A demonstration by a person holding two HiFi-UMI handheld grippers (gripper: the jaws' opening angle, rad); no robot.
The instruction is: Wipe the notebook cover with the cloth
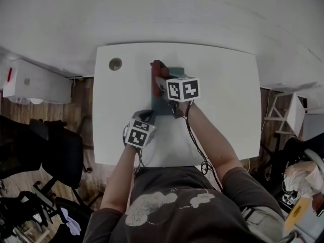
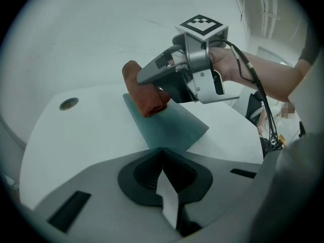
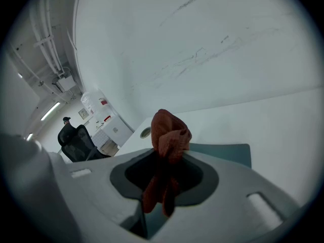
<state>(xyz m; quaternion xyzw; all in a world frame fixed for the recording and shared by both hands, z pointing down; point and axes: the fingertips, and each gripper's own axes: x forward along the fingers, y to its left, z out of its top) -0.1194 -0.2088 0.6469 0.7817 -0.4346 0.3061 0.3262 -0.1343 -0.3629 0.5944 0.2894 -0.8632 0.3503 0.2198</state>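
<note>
A teal notebook (image 1: 169,101) lies flat in the middle of the white table (image 1: 223,85). My right gripper (image 1: 160,81) is shut on a bunched red cloth (image 1: 157,71), which rests on the notebook's far left part. In the right gripper view the cloth (image 3: 169,133) stands up between the jaws of that gripper (image 3: 167,160), with the notebook (image 3: 228,153) behind it. In the left gripper view the cloth (image 2: 147,97) sits on the notebook (image 2: 169,125). My left gripper (image 2: 162,153) is shut, with its tips at the notebook's near corner.
A round cable hole (image 1: 115,64) is in the table's far left corner. A black office chair (image 1: 55,156) stands left of the table, and a white cabinet (image 1: 35,82) stands behind it. A white wall rises just beyond the table's far edge.
</note>
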